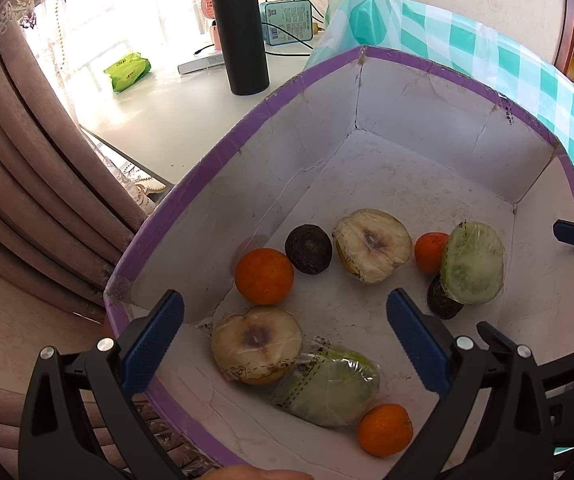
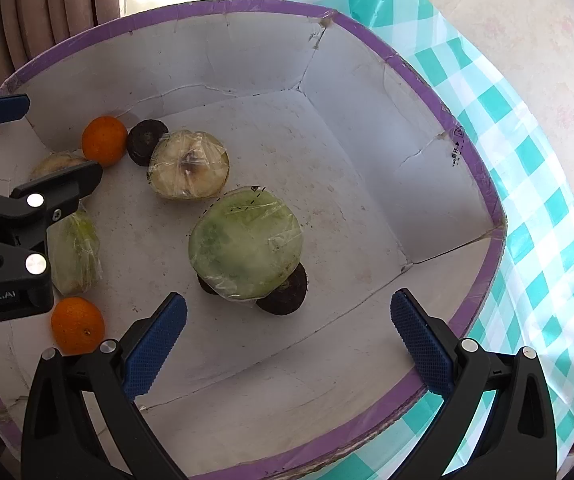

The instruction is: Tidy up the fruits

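Note:
A white cardboard box with a purple rim (image 1: 223,148) (image 2: 463,136) holds the fruit. In the left wrist view I see an orange (image 1: 263,276), a dark round fruit (image 1: 308,249), two wrapped cut apple halves (image 1: 373,246) (image 1: 255,344), two wrapped green fruit halves (image 1: 329,386) (image 1: 473,262) and more oranges (image 1: 385,429) (image 1: 429,252). My left gripper (image 1: 285,346) is open above the near apple half. My right gripper (image 2: 287,344) is open above the box floor, just short of the green half (image 2: 245,242) resting on a dark fruit (image 2: 285,292).
A black thermos (image 1: 241,28), a green packet (image 1: 127,70), a teal box with cables (image 1: 287,22) and a white slab stand on the white table behind the box. A teal checked cloth (image 2: 543,216) lies under the box at the right. Curtains (image 1: 19,160) hang at the left.

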### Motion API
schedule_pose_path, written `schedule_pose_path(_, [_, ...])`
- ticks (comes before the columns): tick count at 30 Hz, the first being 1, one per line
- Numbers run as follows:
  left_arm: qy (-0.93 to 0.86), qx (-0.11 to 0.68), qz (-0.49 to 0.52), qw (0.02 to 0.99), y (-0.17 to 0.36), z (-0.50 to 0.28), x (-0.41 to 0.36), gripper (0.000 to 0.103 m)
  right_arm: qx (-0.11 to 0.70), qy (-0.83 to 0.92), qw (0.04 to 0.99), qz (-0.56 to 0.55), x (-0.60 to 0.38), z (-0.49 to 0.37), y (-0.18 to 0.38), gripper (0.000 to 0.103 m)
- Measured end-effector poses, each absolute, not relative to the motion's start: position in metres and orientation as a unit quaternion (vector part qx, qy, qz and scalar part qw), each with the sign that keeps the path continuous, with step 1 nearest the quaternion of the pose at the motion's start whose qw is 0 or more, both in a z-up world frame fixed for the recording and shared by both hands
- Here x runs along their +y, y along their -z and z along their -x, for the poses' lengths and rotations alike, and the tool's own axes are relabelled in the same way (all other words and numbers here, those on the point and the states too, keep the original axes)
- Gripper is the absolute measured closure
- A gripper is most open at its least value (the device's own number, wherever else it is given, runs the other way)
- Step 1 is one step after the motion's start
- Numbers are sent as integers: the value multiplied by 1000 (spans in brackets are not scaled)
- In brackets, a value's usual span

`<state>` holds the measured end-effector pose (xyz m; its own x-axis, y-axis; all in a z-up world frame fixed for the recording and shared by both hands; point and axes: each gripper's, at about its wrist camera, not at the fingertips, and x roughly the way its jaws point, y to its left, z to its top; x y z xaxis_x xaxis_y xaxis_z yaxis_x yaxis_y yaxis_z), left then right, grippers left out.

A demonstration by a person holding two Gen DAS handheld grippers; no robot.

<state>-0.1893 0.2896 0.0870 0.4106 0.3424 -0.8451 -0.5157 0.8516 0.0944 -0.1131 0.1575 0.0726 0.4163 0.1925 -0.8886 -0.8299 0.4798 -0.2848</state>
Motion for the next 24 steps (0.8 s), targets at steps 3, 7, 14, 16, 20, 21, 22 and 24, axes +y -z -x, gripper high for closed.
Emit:
schedule_pose_path(3, [-259, 479, 88, 834, -86, 189, 289, 2, 421, -343, 751, 375, 158, 112, -73, 4])
schedule_pose_path(7, [-261, 480, 86, 833, -86, 188, 288, 2, 426, -356, 751, 358, 157, 110, -77, 4])
schedule_pose_path(14, [-261, 480, 86, 833, -86, 188, 289, 2, 435, -373, 750, 330, 157, 107, -82, 4])
schedule_pose_path(16, [-261, 480, 88, 833, -86, 188, 288, 2, 434, -373, 751, 330, 157, 106, -83, 4])
schedule_pose_path(20, [-260, 486, 89, 829, -85, 187, 289, 2, 433, -377, 751, 327, 155, 106, -84, 4])
schedule_pose_path(21, [-258, 486, 89, 830, -85, 188, 289, 2, 432, -377, 751, 327, 155, 106, -84, 4])
schedule_pose_path(22, [-257, 483, 91, 832, -86, 189, 288, 2, 431, -377, 752, 327, 155, 106, -84, 4])
schedule_pose_path(24, [-261, 478, 93, 834, -86, 190, 288, 2, 430, -377, 753, 326, 155, 109, -84, 4])
